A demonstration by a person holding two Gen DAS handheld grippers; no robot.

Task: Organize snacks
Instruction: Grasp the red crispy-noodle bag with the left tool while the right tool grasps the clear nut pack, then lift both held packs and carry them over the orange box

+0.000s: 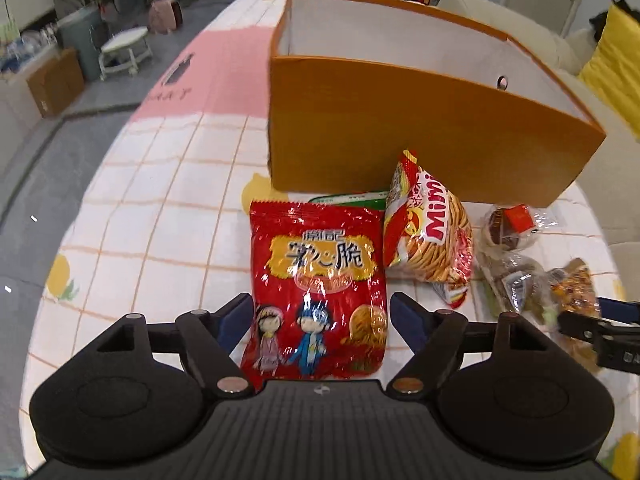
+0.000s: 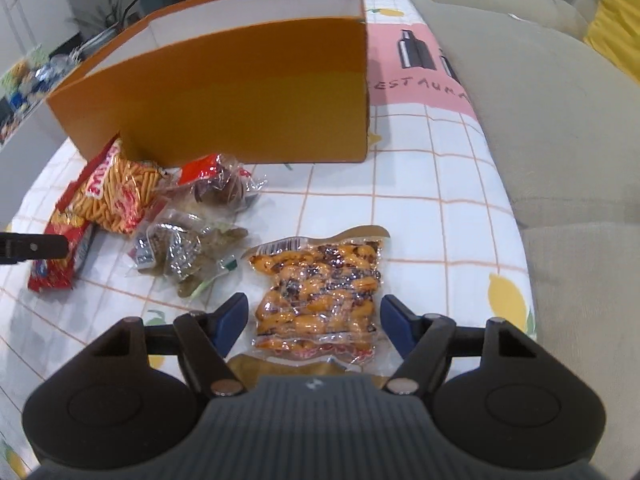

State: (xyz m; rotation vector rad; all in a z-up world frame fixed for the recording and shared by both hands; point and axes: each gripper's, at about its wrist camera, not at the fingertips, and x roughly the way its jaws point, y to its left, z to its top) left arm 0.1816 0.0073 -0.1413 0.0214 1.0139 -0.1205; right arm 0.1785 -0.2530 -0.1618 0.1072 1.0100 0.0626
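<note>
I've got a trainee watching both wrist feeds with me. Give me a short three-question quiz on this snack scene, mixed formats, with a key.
1. True or false: the orange box already holds snacks.
2. Multiple choice: what lies between the fingers of the left gripper?
A. the Mimi stick-snack bag
B. the red noodle-snack bag with cartoon children
C. the vacuum-sealed peanut pack
3. Fill in: the right gripper straddles the ____ pack, with its jaws not pressing it.

Key
1. False: the white inside that shows is bare; all snacks in view lie on the checked tablecloth.
2. B
3. peanut
</note>
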